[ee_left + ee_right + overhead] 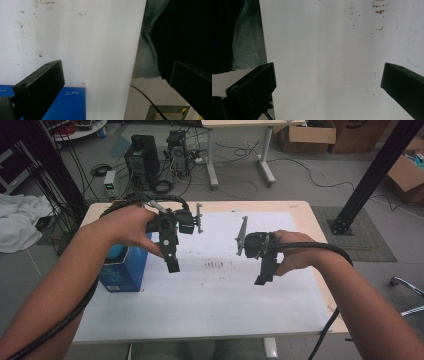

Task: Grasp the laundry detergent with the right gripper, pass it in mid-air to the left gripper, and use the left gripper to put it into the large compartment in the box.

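My left gripper (172,260) hangs over the left half of a white sheet (215,295) that covers the table, held by a hand. In the left gripper view its jaws (116,71) stand wide apart with nothing between them. A blue box (122,270) stands on the table just left of that gripper, and its top (67,105) shows low in the left gripper view. My right gripper (264,272) hovers over the right half of the sheet. It is open (328,72) and empty, with bare sheet below.
Brown stains (215,264) mark the sheet between the grippers. The table's near edge (200,339) is by the person's legs (147,50). Beyond the far edge, computers (142,160) and cables lie on the floor. A black post (375,170) rises at the right.
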Demonstrator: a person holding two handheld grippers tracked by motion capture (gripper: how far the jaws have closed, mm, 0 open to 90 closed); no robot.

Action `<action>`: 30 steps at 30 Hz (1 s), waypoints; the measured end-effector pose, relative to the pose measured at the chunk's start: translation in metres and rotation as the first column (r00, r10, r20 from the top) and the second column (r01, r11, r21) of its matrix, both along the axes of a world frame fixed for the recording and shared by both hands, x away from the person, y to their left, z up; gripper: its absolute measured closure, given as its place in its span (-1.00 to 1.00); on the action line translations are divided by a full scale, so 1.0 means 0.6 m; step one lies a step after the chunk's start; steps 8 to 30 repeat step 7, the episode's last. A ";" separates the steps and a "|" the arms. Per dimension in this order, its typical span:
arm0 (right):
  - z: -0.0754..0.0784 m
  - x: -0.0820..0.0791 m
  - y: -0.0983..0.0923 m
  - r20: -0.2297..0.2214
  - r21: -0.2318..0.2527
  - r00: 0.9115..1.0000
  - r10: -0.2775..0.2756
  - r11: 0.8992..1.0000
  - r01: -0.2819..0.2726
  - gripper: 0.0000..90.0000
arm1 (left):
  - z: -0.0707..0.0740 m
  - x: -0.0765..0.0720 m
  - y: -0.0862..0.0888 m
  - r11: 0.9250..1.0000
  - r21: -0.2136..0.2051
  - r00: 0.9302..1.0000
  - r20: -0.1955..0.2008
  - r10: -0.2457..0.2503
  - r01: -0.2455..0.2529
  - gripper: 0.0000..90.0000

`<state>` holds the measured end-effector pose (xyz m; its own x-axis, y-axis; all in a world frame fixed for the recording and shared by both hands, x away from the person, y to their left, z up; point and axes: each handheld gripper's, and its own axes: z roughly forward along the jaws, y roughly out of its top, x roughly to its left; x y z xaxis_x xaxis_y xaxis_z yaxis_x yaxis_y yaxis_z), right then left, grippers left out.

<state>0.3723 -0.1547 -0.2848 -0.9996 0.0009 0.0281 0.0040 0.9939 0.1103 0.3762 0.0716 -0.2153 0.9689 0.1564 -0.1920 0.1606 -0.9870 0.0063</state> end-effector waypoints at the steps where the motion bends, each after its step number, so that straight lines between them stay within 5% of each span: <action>1: 0.000 0.000 0.000 0.000 -0.002 1.000 0.000 1.000 0.000 -1.00 | 0.000 0.000 0.000 1.000 0.001 1.000 0.000 0.001 -0.001 -1.00; 30: 0.000 -0.001 -0.004 -0.001 0.001 1.000 -0.003 1.000 0.003 -1.00 | 0.001 -0.002 0.000 1.000 -0.002 1.000 -0.004 0.002 -0.002 -1.00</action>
